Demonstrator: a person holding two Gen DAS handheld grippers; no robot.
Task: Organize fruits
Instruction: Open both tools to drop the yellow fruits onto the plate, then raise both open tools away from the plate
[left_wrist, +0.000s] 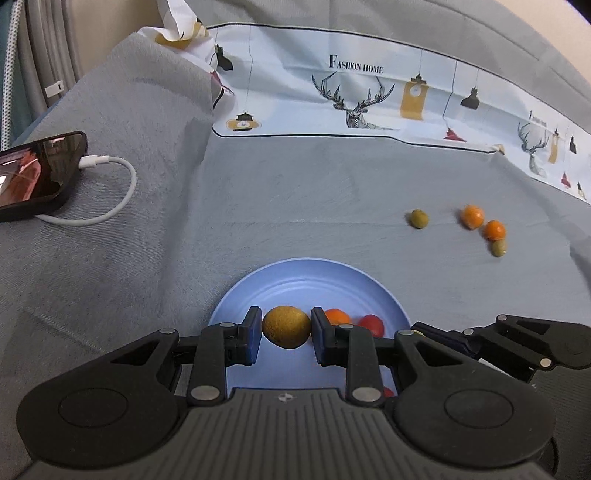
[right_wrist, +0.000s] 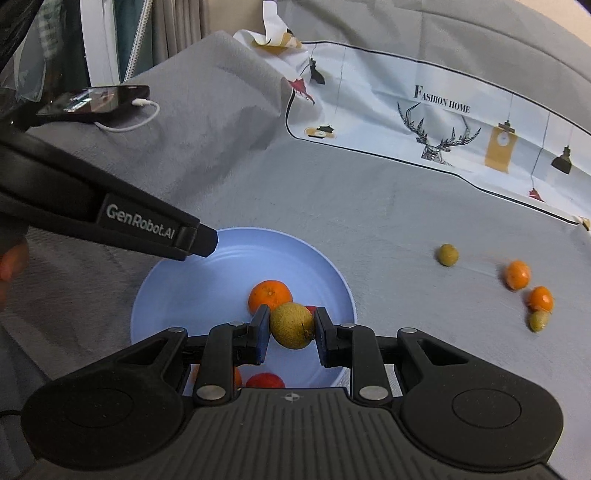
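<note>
My left gripper (left_wrist: 287, 328) is shut on a brownish-yellow round fruit (left_wrist: 286, 326), held over the light blue plate (left_wrist: 295, 273). My right gripper (right_wrist: 291, 326) is shut on a yellow-green round fruit (right_wrist: 291, 325) above the same plate (right_wrist: 207, 280). An orange (right_wrist: 269, 295) and red fruits (right_wrist: 265, 380) lie in the plate. On the grey cloth to the right lie a green fruit (right_wrist: 448, 254), two small oranges (right_wrist: 518, 274) (right_wrist: 541, 298) and another green fruit (right_wrist: 538, 320). The left gripper's black body (right_wrist: 110, 221) reaches over the plate's left rim in the right wrist view.
A phone (left_wrist: 37, 170) with a white charging cable (left_wrist: 110, 184) lies on the raised grey cloth at the left. A printed white cloth (left_wrist: 369, 92) with deer and lamps runs along the back. A hand (right_wrist: 11, 266) shows at the left edge.
</note>
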